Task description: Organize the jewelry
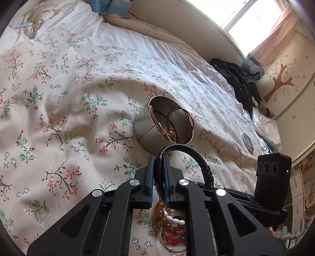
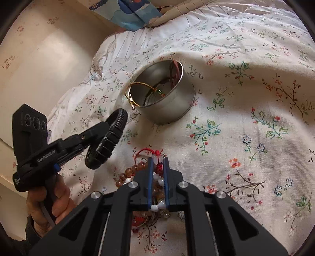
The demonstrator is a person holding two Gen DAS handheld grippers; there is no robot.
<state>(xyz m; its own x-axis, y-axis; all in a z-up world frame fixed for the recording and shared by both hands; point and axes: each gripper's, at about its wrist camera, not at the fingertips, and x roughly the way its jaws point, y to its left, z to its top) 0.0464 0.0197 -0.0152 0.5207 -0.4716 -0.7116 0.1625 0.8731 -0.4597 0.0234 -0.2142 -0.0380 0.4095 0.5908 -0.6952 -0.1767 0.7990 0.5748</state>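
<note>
A round silver tin (image 1: 151, 126) (image 2: 163, 98) sits on the floral bedspread and holds a gold chain (image 2: 135, 88) and thin red-brown bangles (image 1: 185, 118). My left gripper (image 1: 158, 159) is shut on a black braided bracelet (image 1: 196, 155) (image 2: 110, 137), held in the air just short of the tin. My right gripper (image 2: 158, 160) is shut on a bracelet of white beads (image 2: 158, 179) with a red cord (image 2: 145, 151), low over a pile of amber, white and red bead bracelets (image 2: 128, 175) (image 1: 171, 222) on the bed.
The floral bedspread (image 2: 246, 128) fills both views. A small round patterned lid or box (image 1: 247, 141) lies right of the tin. Dark clothing (image 1: 236, 78) is heaped by the wall. Pillows (image 1: 118, 7) lie at the head of the bed.
</note>
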